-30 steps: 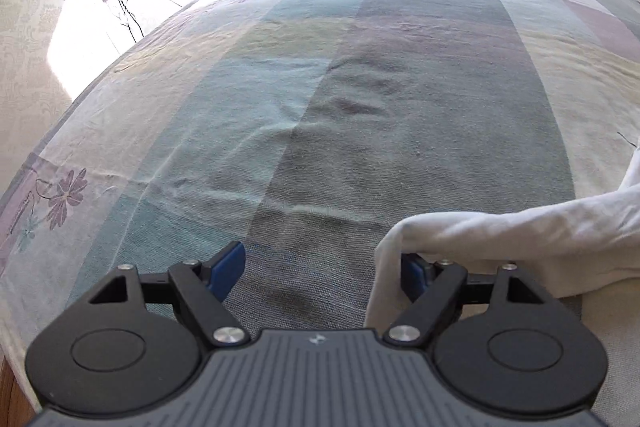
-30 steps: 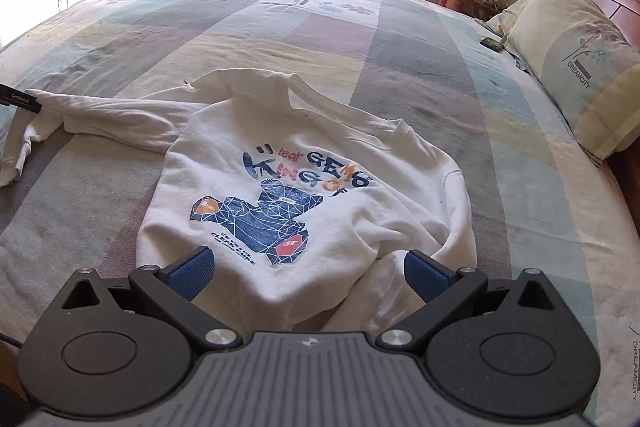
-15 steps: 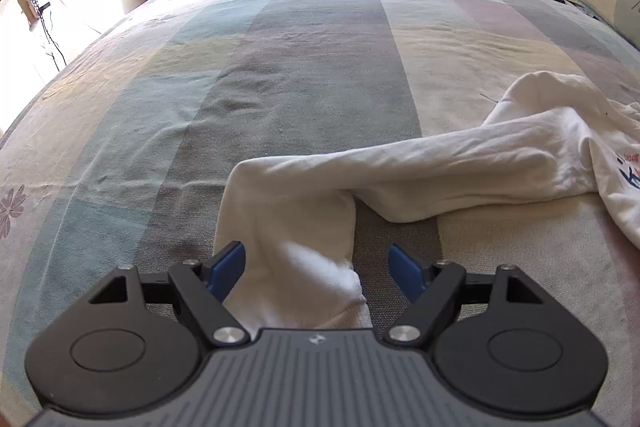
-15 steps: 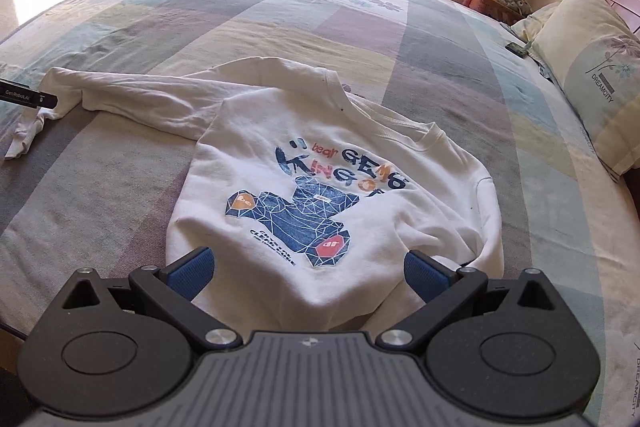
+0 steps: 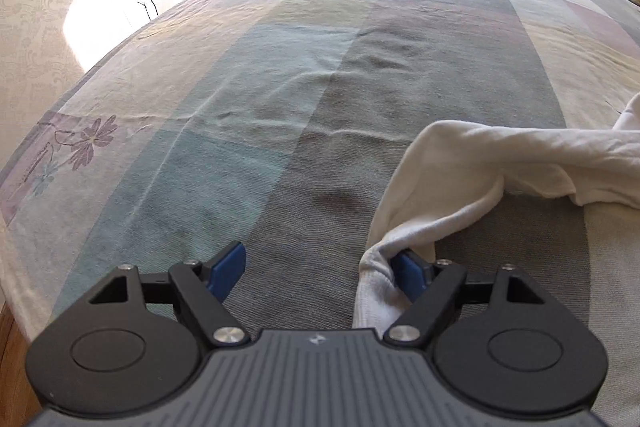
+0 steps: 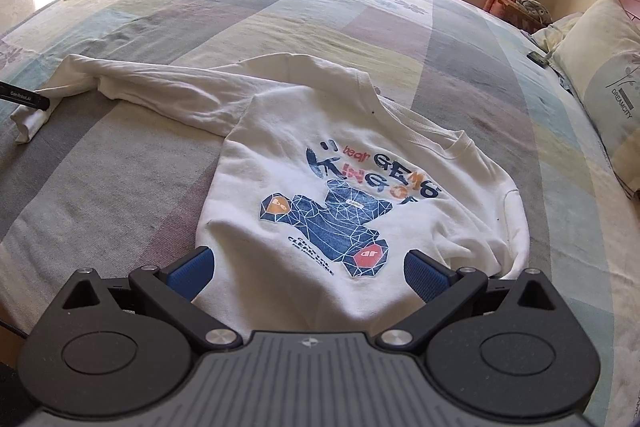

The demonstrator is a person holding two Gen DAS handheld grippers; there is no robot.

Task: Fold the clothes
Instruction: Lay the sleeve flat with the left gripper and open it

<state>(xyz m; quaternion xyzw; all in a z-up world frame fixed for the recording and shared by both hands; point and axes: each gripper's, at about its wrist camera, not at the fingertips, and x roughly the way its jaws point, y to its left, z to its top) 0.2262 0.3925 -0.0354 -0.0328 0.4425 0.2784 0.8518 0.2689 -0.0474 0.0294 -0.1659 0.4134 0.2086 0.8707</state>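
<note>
A white sweatshirt (image 6: 344, 187) lies face up on the striped bed (image 6: 280, 15), its printed bear toward the foot and its collar toward the pillow (image 6: 604, 79) side. One long sleeve (image 5: 500, 163) stretches out flat from the body across the bed, and that long line is what the next move turns on: the sleeve runs from the shoulder out to a cuff (image 5: 376, 291) that sits right at the left tongs (image 5: 320, 271). So the left hand is plainly the nearer one to the sleeve end, while the right tongs (image 6: 308, 271) hover over the hem of the body.

The left tongs stand wide. The cuff is bunched against the inner face of the right-hand blue pad; the other pad is well clear of the cloth, with bare bedspread between, so nothing is pinched. Seen from the right wrist view, the tip of the left tongs touches the sleeve near its end.

The right tongs are wide too, one pad over each side of the hem, the cloth below them and not gripped.

I'd judge the sleeve is about to be taken at the cuff and carried in across the chest.
</note>
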